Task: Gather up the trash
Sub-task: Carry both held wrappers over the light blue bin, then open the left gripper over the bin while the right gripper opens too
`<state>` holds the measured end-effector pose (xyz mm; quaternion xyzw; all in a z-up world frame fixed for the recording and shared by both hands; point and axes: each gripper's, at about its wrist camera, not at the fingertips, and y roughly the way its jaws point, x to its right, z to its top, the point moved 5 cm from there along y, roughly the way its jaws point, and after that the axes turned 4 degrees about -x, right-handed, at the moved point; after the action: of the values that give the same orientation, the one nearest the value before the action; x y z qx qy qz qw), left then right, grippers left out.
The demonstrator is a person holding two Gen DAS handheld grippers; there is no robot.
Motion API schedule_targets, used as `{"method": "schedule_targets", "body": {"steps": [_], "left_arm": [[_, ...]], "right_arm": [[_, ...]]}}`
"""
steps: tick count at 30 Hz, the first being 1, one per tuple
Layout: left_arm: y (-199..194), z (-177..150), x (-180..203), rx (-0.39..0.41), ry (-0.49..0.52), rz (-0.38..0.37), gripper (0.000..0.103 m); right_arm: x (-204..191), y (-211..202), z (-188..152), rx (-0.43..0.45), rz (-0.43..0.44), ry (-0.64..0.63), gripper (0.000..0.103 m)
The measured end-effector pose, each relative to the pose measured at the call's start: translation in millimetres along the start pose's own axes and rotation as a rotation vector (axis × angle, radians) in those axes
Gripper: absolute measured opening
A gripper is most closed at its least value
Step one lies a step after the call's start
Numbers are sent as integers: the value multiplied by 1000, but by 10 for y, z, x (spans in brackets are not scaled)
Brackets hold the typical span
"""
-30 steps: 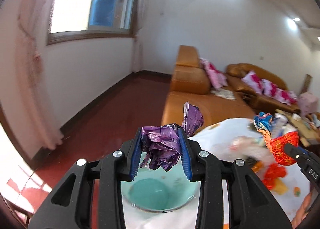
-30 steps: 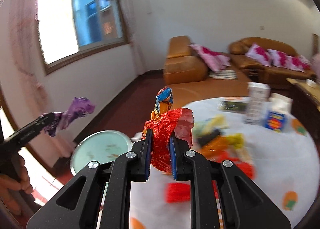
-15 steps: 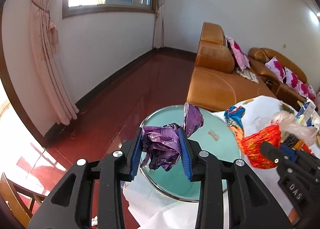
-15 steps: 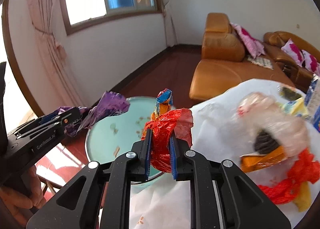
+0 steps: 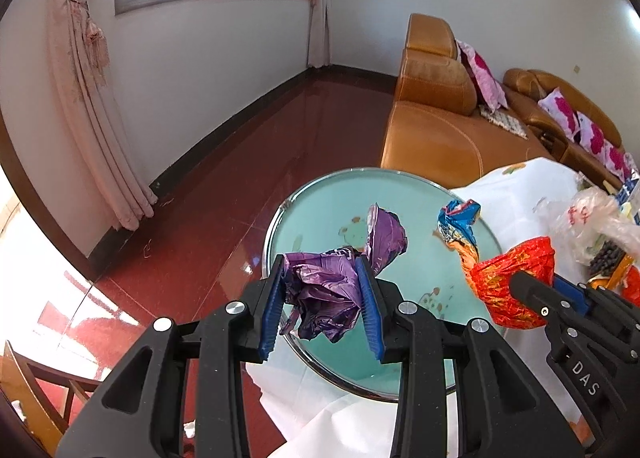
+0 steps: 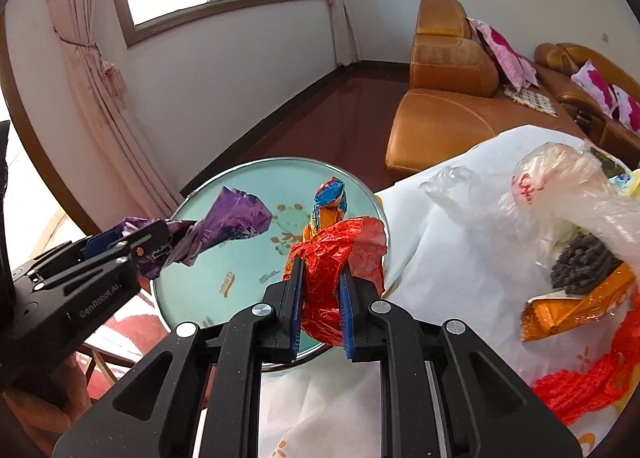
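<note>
Above a round teal basin (image 5: 320, 214) beside the white-clothed table (image 6: 452, 218), both grippers' fingers pinch crumpled wrappers.

The round pale-green metal basin (image 5: 320, 214) is partly hidden behind the crumpled purple foil wrapper (image 5: 332, 290). The small print inside it is unreadable. The orange leather sofa (image 6: 452, 70) runs off the frame's right edge.

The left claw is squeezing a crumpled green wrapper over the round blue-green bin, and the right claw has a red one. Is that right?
Not quite. The wrapper in the left gripper is purple, not green; the left wrist view shows it pinched between the blue pads. The rest holds: it hangs over the round blue-green bin, and the right gripper grips a red wrapper.
</note>
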<state>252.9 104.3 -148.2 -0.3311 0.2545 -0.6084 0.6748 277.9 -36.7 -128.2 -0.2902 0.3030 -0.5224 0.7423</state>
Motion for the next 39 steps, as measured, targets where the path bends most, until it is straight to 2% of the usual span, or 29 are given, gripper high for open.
{"method": "schedule_targets", "body": {"steps": [10,13,17,21,26,31,39], "left_arm": [[94,-34,17,-36,17,34,37],[98,-45,18,-42,26,46,43],[73,-50,23,-39,37,69,58],[36,-52,0,-37,30,79,64],[-30,-67,13,-30,35,101,78],[-123,-80,-3,-19,34,116,83],[-242,-158,113,-14,36,56,86]], "right_arm": [[-30,105,-17,-34,1,-12,19],[-50,88,10,-25,-6,-9,37],[-17,-26,38,7,-16,8,48],[57,-150,31,36,-32,30,56],[185,-306,-18,69,-46,71,69],[212,-541,-61,132,-58,69,80],[527,-847,-217,176,-145,138,80]]}}
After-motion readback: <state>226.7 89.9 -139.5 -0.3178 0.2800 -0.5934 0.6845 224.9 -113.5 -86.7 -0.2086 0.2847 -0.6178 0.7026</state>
